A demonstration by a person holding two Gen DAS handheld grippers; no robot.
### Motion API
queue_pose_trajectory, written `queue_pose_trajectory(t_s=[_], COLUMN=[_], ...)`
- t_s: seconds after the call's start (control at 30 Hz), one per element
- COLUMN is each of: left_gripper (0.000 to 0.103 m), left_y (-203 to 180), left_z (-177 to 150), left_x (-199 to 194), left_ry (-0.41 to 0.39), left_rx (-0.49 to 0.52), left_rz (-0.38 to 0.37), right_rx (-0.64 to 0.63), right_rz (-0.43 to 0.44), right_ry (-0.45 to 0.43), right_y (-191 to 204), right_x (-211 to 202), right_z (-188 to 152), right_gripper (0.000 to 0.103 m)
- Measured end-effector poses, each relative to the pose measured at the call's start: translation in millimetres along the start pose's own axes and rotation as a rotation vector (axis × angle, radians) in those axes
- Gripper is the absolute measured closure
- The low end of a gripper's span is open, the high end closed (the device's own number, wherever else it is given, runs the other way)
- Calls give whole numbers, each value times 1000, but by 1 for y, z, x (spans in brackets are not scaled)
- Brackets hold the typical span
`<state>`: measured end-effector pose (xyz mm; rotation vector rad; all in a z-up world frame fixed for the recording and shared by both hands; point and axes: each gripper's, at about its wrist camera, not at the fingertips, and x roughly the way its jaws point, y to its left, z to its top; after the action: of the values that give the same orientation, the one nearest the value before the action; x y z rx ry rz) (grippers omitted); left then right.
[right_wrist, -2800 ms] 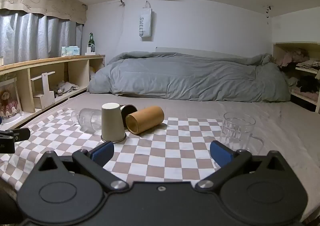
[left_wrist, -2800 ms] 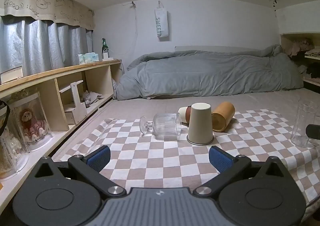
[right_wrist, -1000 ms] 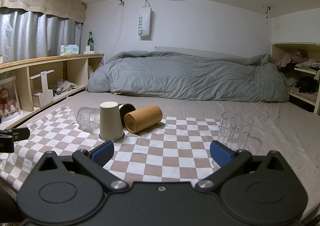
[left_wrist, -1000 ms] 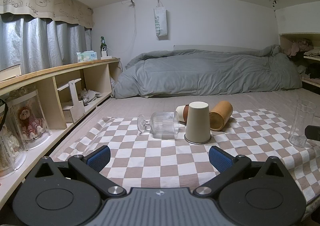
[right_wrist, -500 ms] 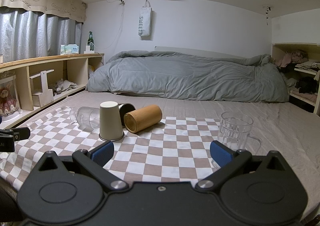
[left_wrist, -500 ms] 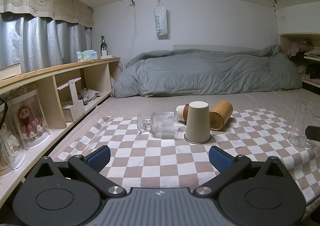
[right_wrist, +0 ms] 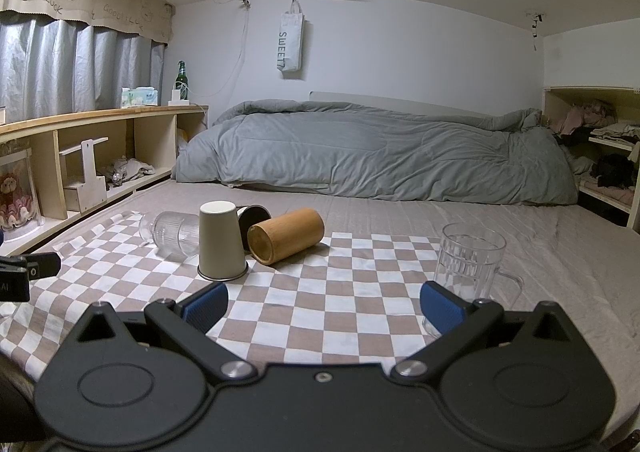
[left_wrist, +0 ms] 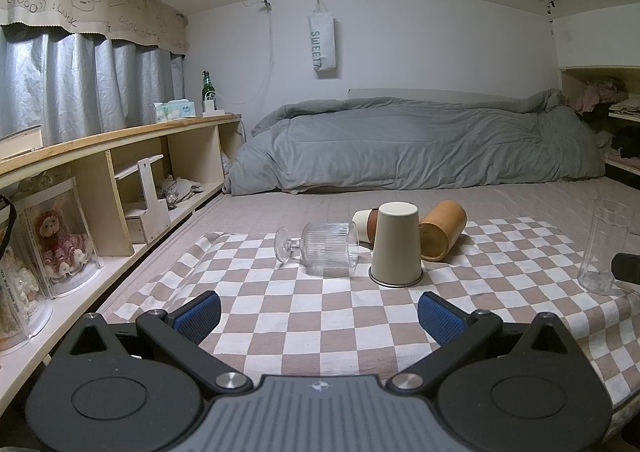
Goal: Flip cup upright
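Upside-down cream cup [left_wrist: 395,244] at 12 o'clock, both grippers' jaws wide, empty
Looks light, stiff, likely slippery; grasp mid-wall

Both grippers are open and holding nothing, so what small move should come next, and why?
Probably ease the open left gripper forward toward the upside-down cream cup straight ahead on the checkered cloth: it stands rim-down, untouched, nearer than the ribbed glass goblet lying beside it.

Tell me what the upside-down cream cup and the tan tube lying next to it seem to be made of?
The cream cup looks like matte-coated metal: a bare silvery rim shows at its base. The tan tube looks like bamboo or wood, with a warm, unglazed, faintly grained surface, though I can't be sure.
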<state>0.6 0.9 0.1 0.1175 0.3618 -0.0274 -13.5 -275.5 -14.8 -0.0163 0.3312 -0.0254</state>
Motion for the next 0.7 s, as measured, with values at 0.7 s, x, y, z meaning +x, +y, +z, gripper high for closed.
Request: queue_pose_trajectory(t_s=[0.7], left_gripper=[0], left_y=[-13], left_z=[13], left_x=[25], left_ry=[46], left_rx=[61], left_rz=[-138], right_rx=[10], right_rz=[-5], right_ry=[-3], right_y=[-2], right_x=[3], right_z=[-2], right_gripper=[0])
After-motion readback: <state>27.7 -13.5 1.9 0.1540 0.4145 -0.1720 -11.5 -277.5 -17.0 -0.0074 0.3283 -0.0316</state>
